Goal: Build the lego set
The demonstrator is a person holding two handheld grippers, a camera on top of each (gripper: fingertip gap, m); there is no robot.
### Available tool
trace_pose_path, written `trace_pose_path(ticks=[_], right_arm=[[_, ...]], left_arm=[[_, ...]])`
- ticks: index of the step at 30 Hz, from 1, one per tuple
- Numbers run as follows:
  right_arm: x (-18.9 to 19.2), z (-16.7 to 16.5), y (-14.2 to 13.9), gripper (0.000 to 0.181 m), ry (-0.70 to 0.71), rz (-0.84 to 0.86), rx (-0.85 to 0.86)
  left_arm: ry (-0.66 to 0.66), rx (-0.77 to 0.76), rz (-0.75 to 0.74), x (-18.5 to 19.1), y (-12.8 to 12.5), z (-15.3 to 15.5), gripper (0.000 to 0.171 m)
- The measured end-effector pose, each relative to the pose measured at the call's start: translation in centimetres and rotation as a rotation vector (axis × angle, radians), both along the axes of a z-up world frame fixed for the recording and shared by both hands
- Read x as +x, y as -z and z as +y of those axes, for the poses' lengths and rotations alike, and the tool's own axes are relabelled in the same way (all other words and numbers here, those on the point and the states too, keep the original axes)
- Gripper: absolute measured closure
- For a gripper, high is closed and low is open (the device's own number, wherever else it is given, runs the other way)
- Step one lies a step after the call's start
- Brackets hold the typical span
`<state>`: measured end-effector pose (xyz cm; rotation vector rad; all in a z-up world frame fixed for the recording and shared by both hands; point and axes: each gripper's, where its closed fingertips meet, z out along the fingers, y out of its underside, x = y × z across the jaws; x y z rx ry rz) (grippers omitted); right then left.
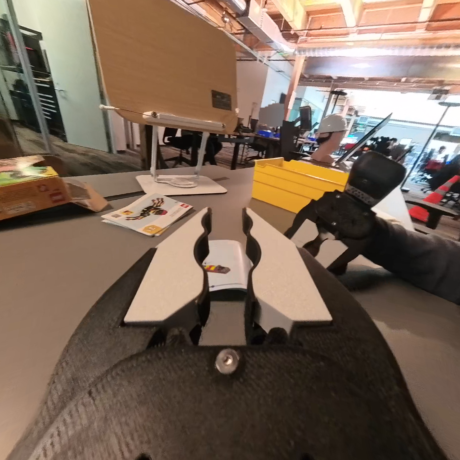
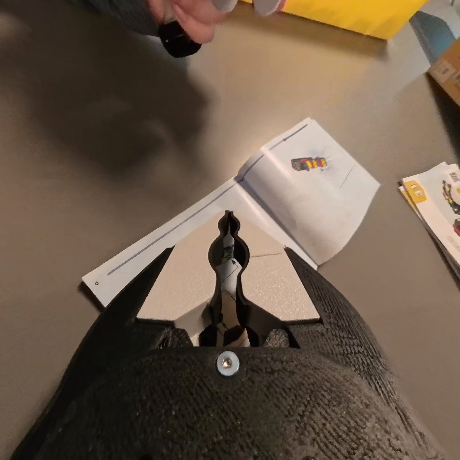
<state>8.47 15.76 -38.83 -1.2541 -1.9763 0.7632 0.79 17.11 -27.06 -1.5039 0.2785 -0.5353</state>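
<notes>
An open white instruction booklet (image 2: pixel 298 199) lies on the grey table (image 2: pixel 124 224), with a small black, red and yellow model pictured on its curled right page. My right gripper (image 2: pixel 227 214) is shut, its tips down on the booklet's left page near the fold. My left gripper (image 1: pixel 226 214) is open and empty, held above the table with the same booklet (image 1: pixel 224 261) showing between its white fingers (image 1: pixel 174 273). The right gripper's black body (image 1: pixel 343 219) shows to the right of it. The left gripper's pads (image 2: pixel 224 3) and the hand holding it show at the top of the right wrist view. No loose bricks show.
A yellow bin (image 1: pixel 286 189) stands at the back right. Closed booklets (image 1: pixel 149 214) lie left of centre. An opened cardboard set box (image 1: pixel 27 189) is at the far left. A wooden book stand (image 1: pixel 169 62) on a white base rises behind. My hands' fingertips stand some 15 cm from each other.
</notes>
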Motion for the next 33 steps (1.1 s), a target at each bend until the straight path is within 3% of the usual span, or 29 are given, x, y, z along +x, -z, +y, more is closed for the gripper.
trace_pose_path(ticks=[4,8,9,11,14,17,22,26,33], right_arm=[[1.0,-0.2,-0.1,0.181,-0.016,-0.029,-0.086],[-0.2,3.1,-3.4,0.165,0.229,0.118,-0.147],[-0.3,3.8,-4.0,0.154,0.284,0.137,-0.167],[-0.3,5.4,-4.7,0.112,0.399,0.173,-0.214],[-0.7,5.7,-3.9,0.065,0.496,0.139,-0.361],[-1.7,4.8,-2.1,0.042,0.544,0.07,-0.377],[-3.7,4.0,-0.1,0.046,0.599,-0.026,-0.295],[-3.6,4.9,0.9,0.061,0.625,-0.079,-0.241],[-2.8,4.4,0.6,0.077,0.516,-0.056,-0.225]], left_arm=[[-0.006,-0.033,0.093,-0.1,1.1,0.3,0.139],[-0.079,-0.04,0.189,-1.0,1.8,0.7,0.133],[-0.078,-0.042,0.2,-1.0,1.9,0.7,0.132],[-0.072,-0.049,0.215,-1.0,2.0,0.7,0.127],[-0.085,-0.042,0.215,-1.2,1.9,0.8,0.128],[-0.093,-0.042,0.196,-1.1,1.7,1.0,0.129],[-0.078,-0.034,0.169,-0.3,1.2,0.9,0.131],[-0.072,-0.025,0.186,0.1,1.3,0.7,0.133],[-0.118,-0.019,0.161,-1.2,0.8,0.8,0.134]])
